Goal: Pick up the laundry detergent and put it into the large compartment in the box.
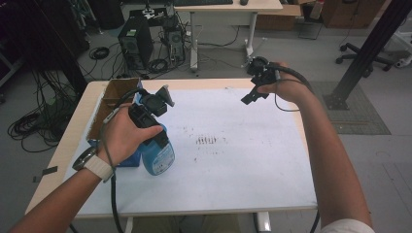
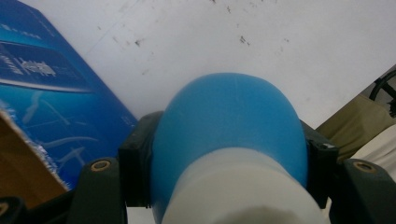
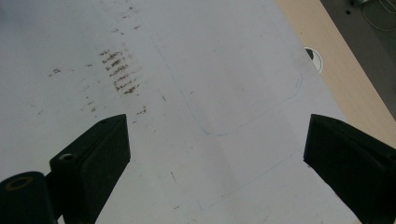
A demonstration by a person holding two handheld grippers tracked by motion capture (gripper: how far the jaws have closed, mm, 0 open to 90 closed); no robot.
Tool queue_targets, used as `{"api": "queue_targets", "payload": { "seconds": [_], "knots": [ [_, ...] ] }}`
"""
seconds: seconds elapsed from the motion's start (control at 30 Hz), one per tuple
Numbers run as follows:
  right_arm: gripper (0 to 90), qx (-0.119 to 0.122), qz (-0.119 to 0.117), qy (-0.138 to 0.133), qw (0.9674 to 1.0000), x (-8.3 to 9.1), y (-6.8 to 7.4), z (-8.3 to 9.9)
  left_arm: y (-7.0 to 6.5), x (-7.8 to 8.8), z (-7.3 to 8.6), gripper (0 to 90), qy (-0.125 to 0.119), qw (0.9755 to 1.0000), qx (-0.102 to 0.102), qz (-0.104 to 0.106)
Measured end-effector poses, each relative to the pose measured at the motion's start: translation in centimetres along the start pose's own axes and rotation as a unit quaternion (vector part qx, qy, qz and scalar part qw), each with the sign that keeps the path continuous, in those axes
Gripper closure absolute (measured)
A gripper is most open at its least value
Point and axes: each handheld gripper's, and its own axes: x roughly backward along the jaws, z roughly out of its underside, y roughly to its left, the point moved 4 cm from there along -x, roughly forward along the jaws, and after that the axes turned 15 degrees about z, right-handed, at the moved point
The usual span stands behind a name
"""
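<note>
My left gripper [image 1: 160,141] is shut on a blue spray bottle [image 1: 159,156] at the left of the white mat [image 1: 243,160]. In the left gripper view the black jaws press on both sides of the bottle [image 2: 229,121], which is blue lower down and white close to the camera; the left gripper [image 2: 229,156] points down at the mat. Whether the bottle's base touches the mat I cannot tell. My right gripper [image 1: 250,97] is held above the far right of the mat, open. Between the wide-apart jaws of the right gripper [image 3: 215,154] there is just bare mat.
A blue box [image 2: 46,93] lies beside the bottle at the table's left, next to an open cardboard box [image 1: 109,104]. Brown smudges [image 1: 208,141] mark the middle of the mat [image 3: 119,70]. The wooden table edge [image 3: 336,74] runs past the mat.
</note>
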Motion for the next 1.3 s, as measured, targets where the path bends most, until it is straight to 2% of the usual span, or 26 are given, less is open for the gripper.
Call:
{"api": "queue_targets", "payload": {
  "seconds": [0.37, 0.6, 0.93, 1.17, 1.3],
  "knots": [
    [7.3, -0.005, 0.003, 0.0, 1.0, 0.2, -0.3, 0.2, 0.6, 2.8, -0.6, 37.1, -0.012, 0.9997, 0.023, -0.002],
    [7.5, -0.005, 0.007, -0.005, 1.0, 0.3, -0.4, 0.2, 1.1, 4.6, -1.1, 37.1, -0.015, 0.9991, 0.038, -0.011],
    [7.5, -0.007, 0.008, -0.004, 0.9999, 0.3, -0.5, 0.3, 2.3, 7.1, -1.5, 37.1, -0.034, 0.997, 0.067, -0.019],
    [7.5, -0.007, 0.009, -0.006, 0.9999, 0.3, -0.6, 0.2, 2.7, 8.8, -1.6, 37.1, -0.04, 0.9958, 0.079, -0.023],
    [7.7, -0.009, 0.011, -0.008, 0.9999, 0.3, -0.6, 0.2, 2.9, 9.9, -1.9, 37.1, -0.049, 0.9942, 0.091, -0.029]
  ]
}}
